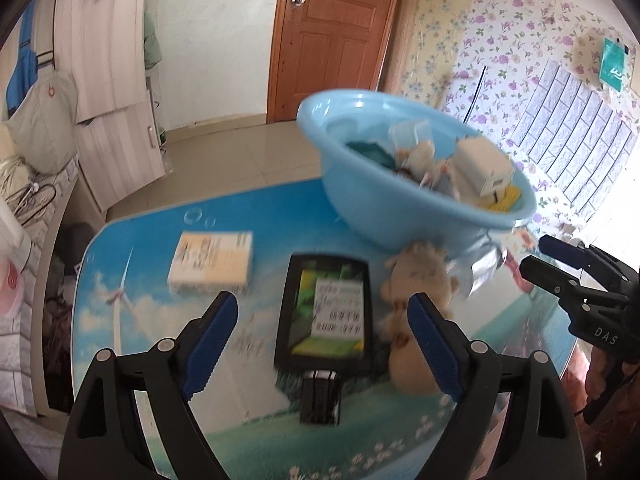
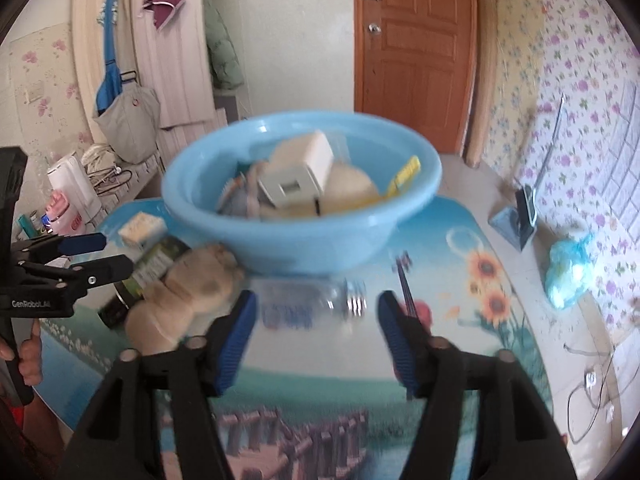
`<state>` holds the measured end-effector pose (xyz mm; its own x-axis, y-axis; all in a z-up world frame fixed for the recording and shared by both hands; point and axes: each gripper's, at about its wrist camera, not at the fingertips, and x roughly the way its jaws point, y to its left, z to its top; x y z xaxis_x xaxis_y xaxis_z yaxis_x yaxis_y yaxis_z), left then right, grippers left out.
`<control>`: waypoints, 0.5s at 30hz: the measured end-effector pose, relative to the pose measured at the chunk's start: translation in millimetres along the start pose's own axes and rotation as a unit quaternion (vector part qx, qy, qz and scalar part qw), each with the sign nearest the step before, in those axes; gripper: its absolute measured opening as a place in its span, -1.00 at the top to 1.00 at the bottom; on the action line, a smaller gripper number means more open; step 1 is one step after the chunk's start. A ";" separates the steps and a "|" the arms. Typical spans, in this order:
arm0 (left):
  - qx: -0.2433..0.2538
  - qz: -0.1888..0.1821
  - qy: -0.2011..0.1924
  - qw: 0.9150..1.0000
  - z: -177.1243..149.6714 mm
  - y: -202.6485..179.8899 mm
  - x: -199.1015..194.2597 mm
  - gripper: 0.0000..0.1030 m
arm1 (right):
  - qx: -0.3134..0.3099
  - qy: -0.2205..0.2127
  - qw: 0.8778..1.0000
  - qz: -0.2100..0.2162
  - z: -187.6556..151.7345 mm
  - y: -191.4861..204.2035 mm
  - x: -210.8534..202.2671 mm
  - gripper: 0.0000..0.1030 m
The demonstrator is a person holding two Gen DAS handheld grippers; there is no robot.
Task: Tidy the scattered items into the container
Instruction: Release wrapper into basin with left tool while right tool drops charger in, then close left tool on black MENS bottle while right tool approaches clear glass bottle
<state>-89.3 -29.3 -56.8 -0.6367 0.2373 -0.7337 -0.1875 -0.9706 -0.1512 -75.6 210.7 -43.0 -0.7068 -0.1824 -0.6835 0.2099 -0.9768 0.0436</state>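
A light blue basin (image 1: 404,216) (image 2: 304,236) holding several items stands at the far side of the table. In front of it lie a black packaged item with a green label (image 1: 326,312) (image 2: 154,264), a beige plush toy (image 1: 416,292) (image 2: 188,292), a cream box (image 1: 212,262) (image 2: 142,229) and a clear silvery packet (image 2: 308,304) (image 1: 484,270). My left gripper (image 1: 322,320) is open above the black package. My right gripper (image 2: 316,312) is open over the clear packet. Each gripper shows at the edge of the other's view.
The table (image 1: 260,432) has a printed landscape top with a rounded edge. A wooden door (image 2: 414,44), a wardrobe with hanging bags (image 2: 132,124), a dustpan (image 2: 516,220) and a blue plastic bag (image 2: 568,272) on the floor surround it. A hand (image 2: 28,356) holds the left gripper's handle.
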 end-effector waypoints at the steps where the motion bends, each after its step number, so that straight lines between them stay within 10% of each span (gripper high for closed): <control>1: 0.000 0.002 0.005 1.000 -4.3 1.1 1.6 -0.70 | 0.007 0.006 1.000 0.001 -2.9 -2.9 1.2 -0.44; 15: 0.010 0.012 0.046 0.999 -20.1 6.5 21.5 -0.71 | 0.059 0.044 0.997 0.016 -9.8 -14.3 27.2 -0.98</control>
<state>-89.2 -31.3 -86.9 -0.5706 0.2086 -0.7943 -0.1886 -0.9746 -0.1205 -91.2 220.7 -69.3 -0.6383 -0.2084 -0.7410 0.1469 -0.9779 0.1485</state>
